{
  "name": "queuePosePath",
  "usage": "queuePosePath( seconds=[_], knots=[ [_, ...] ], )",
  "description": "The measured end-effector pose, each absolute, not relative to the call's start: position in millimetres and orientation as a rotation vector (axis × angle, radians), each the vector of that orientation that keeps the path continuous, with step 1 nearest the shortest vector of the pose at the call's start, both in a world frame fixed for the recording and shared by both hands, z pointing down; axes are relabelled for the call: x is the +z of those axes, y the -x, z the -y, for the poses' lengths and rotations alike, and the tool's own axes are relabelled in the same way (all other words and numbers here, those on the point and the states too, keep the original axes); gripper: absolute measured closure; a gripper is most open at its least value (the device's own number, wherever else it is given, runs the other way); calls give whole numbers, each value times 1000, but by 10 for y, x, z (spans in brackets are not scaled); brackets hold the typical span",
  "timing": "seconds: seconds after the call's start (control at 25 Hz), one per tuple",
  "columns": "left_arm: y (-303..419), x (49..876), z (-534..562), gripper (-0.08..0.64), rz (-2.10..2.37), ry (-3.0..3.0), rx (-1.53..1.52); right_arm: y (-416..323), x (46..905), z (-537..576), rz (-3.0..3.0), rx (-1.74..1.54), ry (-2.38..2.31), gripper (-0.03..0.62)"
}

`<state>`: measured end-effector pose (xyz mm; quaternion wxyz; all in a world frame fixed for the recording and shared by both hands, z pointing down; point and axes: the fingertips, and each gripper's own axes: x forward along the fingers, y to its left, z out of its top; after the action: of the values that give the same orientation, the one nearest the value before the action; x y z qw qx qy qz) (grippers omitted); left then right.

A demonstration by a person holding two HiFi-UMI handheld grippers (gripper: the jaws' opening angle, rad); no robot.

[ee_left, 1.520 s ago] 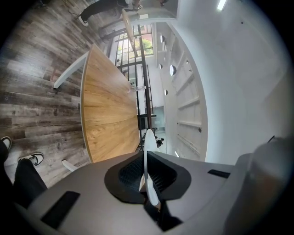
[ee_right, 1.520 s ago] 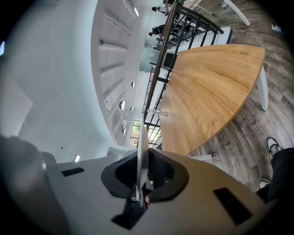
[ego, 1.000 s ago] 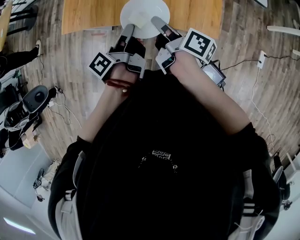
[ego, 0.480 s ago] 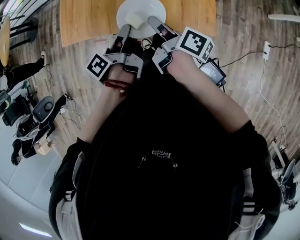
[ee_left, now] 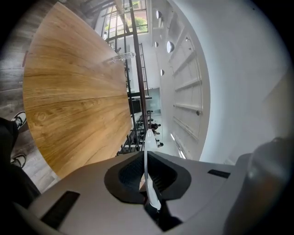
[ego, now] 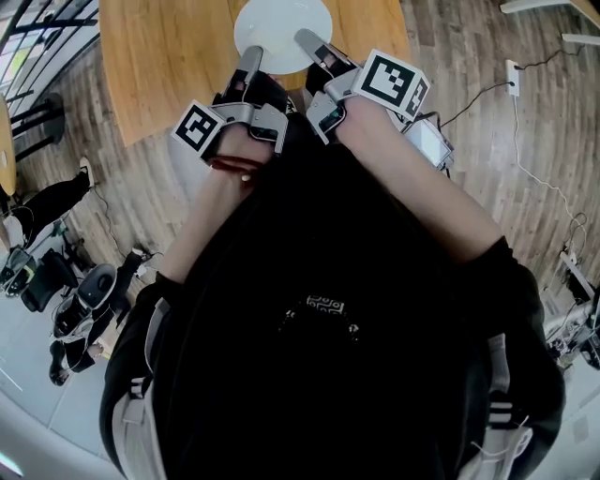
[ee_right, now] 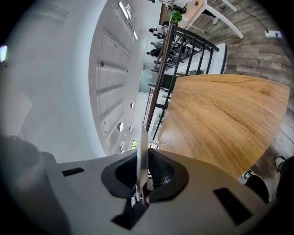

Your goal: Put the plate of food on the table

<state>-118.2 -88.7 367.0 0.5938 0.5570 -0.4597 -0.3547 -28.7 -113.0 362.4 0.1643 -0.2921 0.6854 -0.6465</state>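
A white plate [ego: 281,28] is held level over the round wooden table [ego: 169,66] at the top of the head view. My left gripper [ego: 251,58] is shut on the plate's near left rim and my right gripper [ego: 309,42] on its near right rim. In the left gripper view the rim [ee_left: 146,151] runs edge-on between the jaws of the left gripper [ee_left: 147,176], with the plate [ee_left: 239,69] filling the right side. The right gripper [ee_right: 141,176] pinches the rim [ee_right: 139,147] the same way. Food on the plate cannot be made out.
The table [ee_left: 73,92] [ee_right: 220,119] has a bare top and its near edge lies just ahead of my hands. On the plank floor, a power strip [ego: 513,75] with cables lies to the right. A person's legs [ego: 47,202] and some gear [ego: 89,300] are to the left.
Both grippers have carried the plate forward. It straddled the table's near edge before and now lies wholly over the tabletop. Both grips are unchanged.
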Motion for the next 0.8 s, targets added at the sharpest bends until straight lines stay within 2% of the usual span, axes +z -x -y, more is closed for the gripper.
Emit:
queuePosePath(
  seconds=[0.56,0.8],
  knots=[
    [1370,3742,1224,538,1002,-1336,-792,463,3679,1397,-1931,-1772,886,557],
    [2211,3733,1738,538,990,-1326,-787,1305,3653,1913,-1943,-1781,918,557]
  ],
)
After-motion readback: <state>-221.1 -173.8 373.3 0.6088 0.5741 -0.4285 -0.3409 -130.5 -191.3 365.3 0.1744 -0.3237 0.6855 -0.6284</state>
